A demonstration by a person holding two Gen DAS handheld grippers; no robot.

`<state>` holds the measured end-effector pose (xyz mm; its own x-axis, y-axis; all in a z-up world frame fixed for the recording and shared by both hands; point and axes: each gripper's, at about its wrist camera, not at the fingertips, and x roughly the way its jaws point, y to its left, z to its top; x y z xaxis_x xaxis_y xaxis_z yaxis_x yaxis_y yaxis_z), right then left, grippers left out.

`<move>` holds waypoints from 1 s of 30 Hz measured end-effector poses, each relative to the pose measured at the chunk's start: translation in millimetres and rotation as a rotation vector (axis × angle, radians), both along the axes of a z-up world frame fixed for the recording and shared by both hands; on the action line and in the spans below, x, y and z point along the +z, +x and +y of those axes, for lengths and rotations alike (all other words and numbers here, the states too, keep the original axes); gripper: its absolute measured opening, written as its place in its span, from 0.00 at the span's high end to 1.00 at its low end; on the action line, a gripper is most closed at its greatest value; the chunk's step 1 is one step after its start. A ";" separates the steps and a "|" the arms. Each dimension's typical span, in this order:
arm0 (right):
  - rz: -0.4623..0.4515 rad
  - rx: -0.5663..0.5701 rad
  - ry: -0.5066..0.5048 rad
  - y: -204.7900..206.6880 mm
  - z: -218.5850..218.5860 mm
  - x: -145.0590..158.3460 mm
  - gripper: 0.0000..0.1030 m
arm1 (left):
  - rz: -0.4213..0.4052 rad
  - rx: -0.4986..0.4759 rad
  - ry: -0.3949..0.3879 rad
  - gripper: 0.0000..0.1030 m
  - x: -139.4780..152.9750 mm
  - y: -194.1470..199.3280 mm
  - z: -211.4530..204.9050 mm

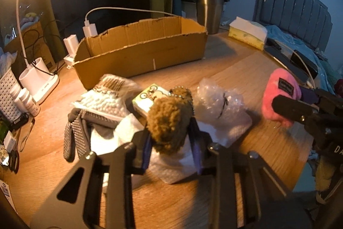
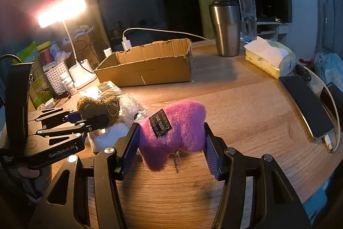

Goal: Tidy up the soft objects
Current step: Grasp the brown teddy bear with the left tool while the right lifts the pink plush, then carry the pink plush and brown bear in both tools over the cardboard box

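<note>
while the round wooden table (image 2: 246,104) carries the whole clutter, the biggest thing on it is the long torn-edged brown cardboard box (image 1: 141,50), open-topped and apparently empty, standing well behind the pile. next in size, a crinkled clear bubble-wrap sheet (image 1: 216,100) lies just beside the toys. the fluffy pink plush keychain with a black woven label (image 2: 173,132) sits clamped between the pads of the right gripper (image 2: 171,143), held clear of the tabletop. the curly brown plush bear with a bead chain (image 1: 169,121) is pinched by the left gripper (image 1: 171,138), its jaws closed onto the fur, above the white padding. both toys look light and squashy (the pile compresses easily), so a grip across the body's middle seems safest; the dangling chains could snag on the box rim.
</note>
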<state>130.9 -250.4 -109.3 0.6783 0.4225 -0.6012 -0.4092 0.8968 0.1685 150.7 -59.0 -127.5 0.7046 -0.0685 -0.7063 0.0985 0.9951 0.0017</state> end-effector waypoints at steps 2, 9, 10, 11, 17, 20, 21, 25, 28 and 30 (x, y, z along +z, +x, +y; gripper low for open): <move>-0.006 0.002 -0.006 -1.4 2.8 3.1 0.43 | -0.009 -0.005 -0.009 0.70 2.1 -2.9 1.8; -0.034 0.018 -0.025 -4.3 14.2 17.5 0.43 | -0.043 -0.007 -0.042 0.71 13.1 -9.7 10.0; -0.039 0.021 -0.027 -4.6 16.1 19.6 0.43 | -0.052 -0.007 -0.048 0.71 16.4 -11.3 11.7; -0.046 0.026 -0.030 -4.6 17.9 22.7 0.43 | -0.059 -0.006 -0.051 0.71 19.1 -12.4 12.8; -0.084 0.039 -0.037 -2.5 26.4 38.5 0.43 | -0.114 0.006 -0.072 0.71 40.4 -17.6 21.6; -0.103 0.048 -0.040 -1.0 30.1 46.6 0.43 | -0.145 0.011 -0.081 0.71 51.1 -19.1 26.5; -0.106 0.050 -0.041 -0.5 31.0 48.5 0.43 | -0.154 0.012 -0.083 0.71 54.4 -19.4 28.0; -0.130 0.066 -0.046 3.6 34.8 59.2 0.43 | -0.190 0.019 -0.091 0.71 65.9 -20.4 33.0; -0.150 0.079 -0.043 6.6 36.0 66.1 0.43 | -0.222 0.027 -0.098 0.71 75.0 -22.1 35.5; -0.166 0.084 -0.035 10.3 35.3 72.2 0.43 | -0.238 0.036 -0.100 0.71 80.1 -22.3 36.4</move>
